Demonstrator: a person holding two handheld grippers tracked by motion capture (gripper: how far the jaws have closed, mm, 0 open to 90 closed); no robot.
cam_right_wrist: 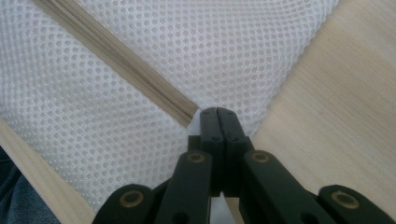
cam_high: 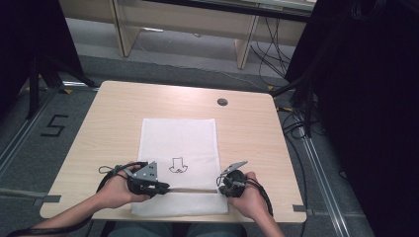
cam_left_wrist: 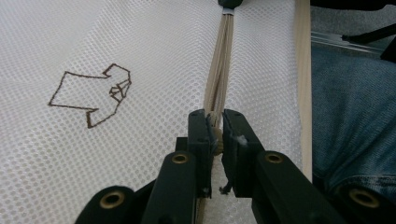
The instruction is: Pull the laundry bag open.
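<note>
Near edge of the table (cam_high: 104,113): left gripper (cam_left_wrist: 215,122) is clamped tight on the beige zipper (cam_left_wrist: 218,79) of the white mesh bag (cam_high: 179,136). Right gripper (cam_right_wrist: 218,114) is pinched closed on the bag's end, right where the zipper stops. Zipper stretches between them. Farther up the bag, a small shirt drawing (cam_left_wrist: 93,95).

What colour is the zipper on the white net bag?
Beige, a sandy tan. The zipper shows best in the right gripper view.
</note>
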